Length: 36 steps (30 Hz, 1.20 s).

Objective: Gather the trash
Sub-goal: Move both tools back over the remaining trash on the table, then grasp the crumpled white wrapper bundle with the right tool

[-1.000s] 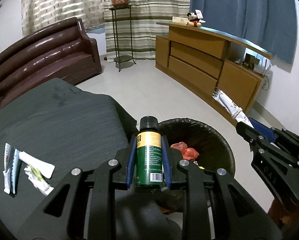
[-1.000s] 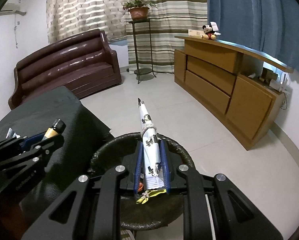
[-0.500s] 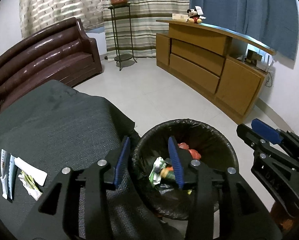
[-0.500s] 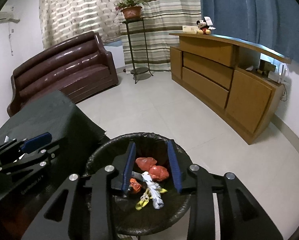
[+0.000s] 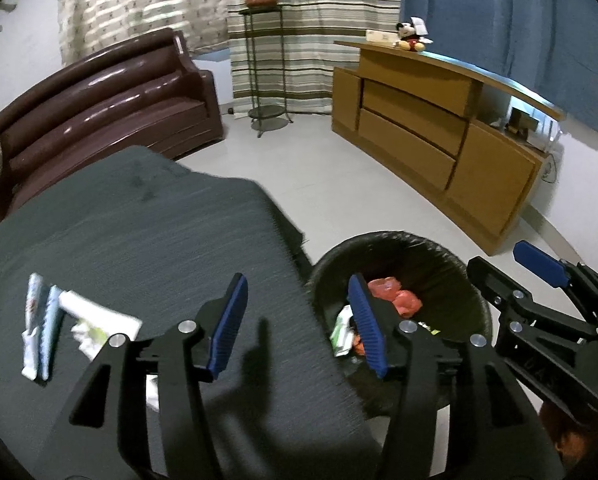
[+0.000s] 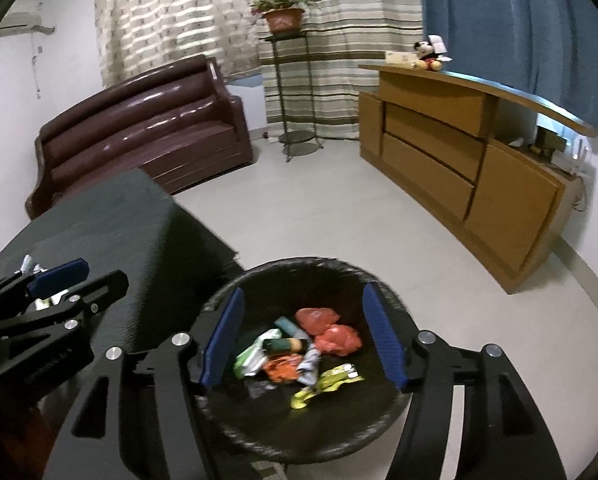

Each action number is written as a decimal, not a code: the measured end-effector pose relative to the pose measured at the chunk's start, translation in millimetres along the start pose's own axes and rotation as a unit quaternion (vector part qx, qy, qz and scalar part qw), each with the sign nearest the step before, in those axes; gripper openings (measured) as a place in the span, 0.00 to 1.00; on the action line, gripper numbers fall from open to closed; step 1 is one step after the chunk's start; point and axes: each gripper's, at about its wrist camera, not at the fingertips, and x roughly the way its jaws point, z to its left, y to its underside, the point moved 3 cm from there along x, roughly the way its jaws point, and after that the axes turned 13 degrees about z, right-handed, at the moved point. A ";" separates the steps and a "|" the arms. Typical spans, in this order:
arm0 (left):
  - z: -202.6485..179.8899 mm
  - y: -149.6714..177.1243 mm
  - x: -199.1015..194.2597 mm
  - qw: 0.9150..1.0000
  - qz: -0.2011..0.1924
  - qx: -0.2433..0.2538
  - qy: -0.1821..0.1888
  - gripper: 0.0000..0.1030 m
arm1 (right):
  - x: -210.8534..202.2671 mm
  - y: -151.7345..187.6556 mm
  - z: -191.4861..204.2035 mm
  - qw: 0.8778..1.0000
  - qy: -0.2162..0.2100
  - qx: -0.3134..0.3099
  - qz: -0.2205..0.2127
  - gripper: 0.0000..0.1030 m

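A table (image 5: 147, 232) draped in dark grey cloth carries a small cluster of wrappers (image 5: 55, 328) near its left edge: two long narrow packets side by side, touching a white packet and a crumpled scrap. A black bin (image 6: 299, 276) stands on the pale tiled floor (image 6: 339, 208), just beside the table.

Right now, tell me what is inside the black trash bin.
The trash bin holds red plastic bags, a green bottle lying on its side, and green, orange and yellow wrappers. Anything beneath that pile is covered.
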 end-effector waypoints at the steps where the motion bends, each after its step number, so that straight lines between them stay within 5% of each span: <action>1: 4.6 1.7 -1.8 1.000 0.000 -0.003 -0.002 0.50 | -0.2 0.3 3.3 1.000 -0.003 -0.002 0.001 0.59; 16: 102.8 43.0 -39.8 0.995 0.001 -0.079 -0.061 0.53 | -4.7 2.8 64.3 0.998 -0.049 -0.045 0.005 0.59; 36: 218.2 98.9 -76.8 0.977 0.008 -0.176 -0.124 0.59 | -2.9 15.0 170.6 0.981 -0.104 -0.158 0.038 0.60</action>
